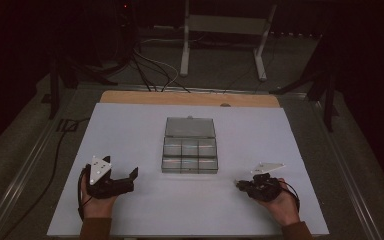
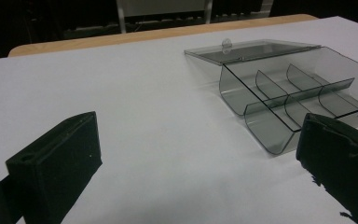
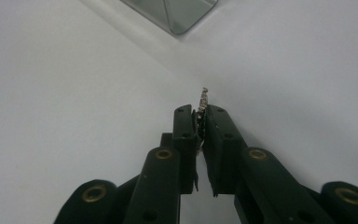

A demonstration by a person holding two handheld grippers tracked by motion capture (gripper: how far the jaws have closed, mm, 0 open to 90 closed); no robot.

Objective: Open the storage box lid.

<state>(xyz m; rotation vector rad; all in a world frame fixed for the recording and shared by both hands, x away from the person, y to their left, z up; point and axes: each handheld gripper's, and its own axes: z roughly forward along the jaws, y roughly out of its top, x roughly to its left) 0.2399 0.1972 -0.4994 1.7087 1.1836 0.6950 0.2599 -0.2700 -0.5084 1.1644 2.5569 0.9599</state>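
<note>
A clear smoky plastic box with several empty compartments sits mid-table, its lid laid open behind it. In the left gripper view the box lies ahead to the right. My left gripper rests on the white sheet at the left, open, with nothing between its jaws. My right gripper rests at the right, jaws nearly together. They pinch a tiny silvery piece that pokes past the tips of the right gripper; what it is I cannot tell. A corner of the box shows beyond.
The white sheet covers a wooden tabletop. Cables and a metal stand lie on the floor beyond the far edge. A cable trails off the left side.
</note>
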